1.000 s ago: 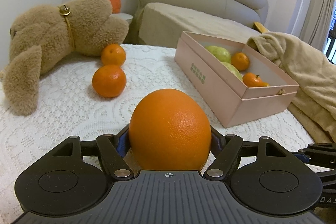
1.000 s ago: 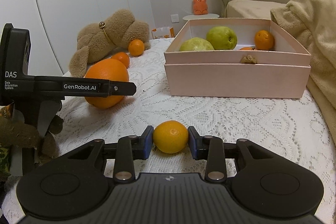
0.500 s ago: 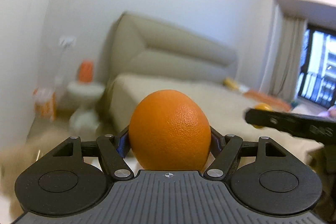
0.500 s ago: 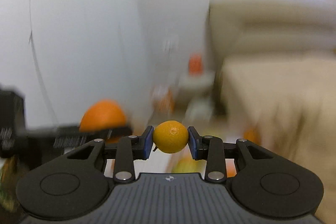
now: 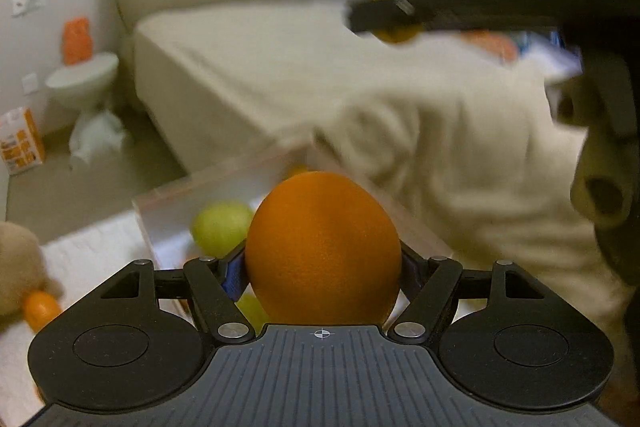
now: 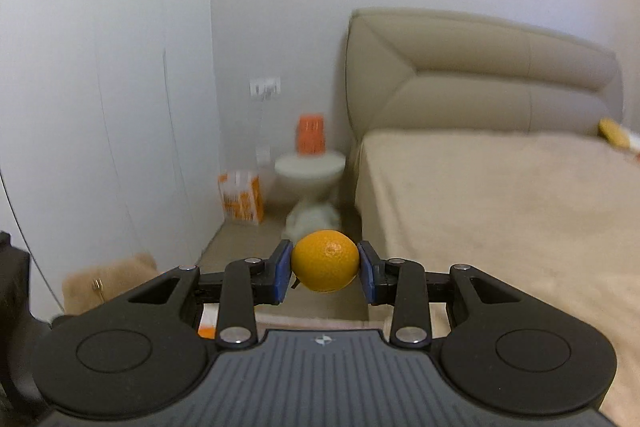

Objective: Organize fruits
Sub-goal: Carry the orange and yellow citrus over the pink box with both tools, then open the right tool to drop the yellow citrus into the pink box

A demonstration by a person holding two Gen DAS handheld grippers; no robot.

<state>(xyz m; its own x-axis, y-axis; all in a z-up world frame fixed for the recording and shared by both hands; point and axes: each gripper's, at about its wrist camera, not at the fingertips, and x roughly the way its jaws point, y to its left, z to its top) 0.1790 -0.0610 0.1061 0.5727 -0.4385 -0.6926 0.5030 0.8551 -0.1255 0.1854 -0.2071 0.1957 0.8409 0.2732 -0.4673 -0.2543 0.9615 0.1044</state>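
My left gripper (image 5: 322,267) is shut on a large orange (image 5: 322,247) and holds it above the near end of the pink box (image 5: 176,203), where a green fruit (image 5: 220,227) shows. My right gripper (image 6: 325,269) is shut on a small mandarin (image 6: 325,261) and is raised high, facing the bed. In the left wrist view the right gripper (image 5: 396,19) shows blurred at upper right, with the mandarin under its tip. A loose mandarin (image 5: 40,307) lies on the white lace cloth (image 5: 88,259) at the left.
A brown teddy bear (image 5: 16,267) lies at the left edge; it also shows in the right wrist view (image 6: 108,281). A beige blanket (image 5: 460,155) is heaped right of the box. A bed (image 6: 500,195) and a white side table (image 6: 310,167) stand behind.
Both grippers rose off the table with their fruit. The left one has tilted down and now looks over the box. The right one stays high, above and to the right of the left.
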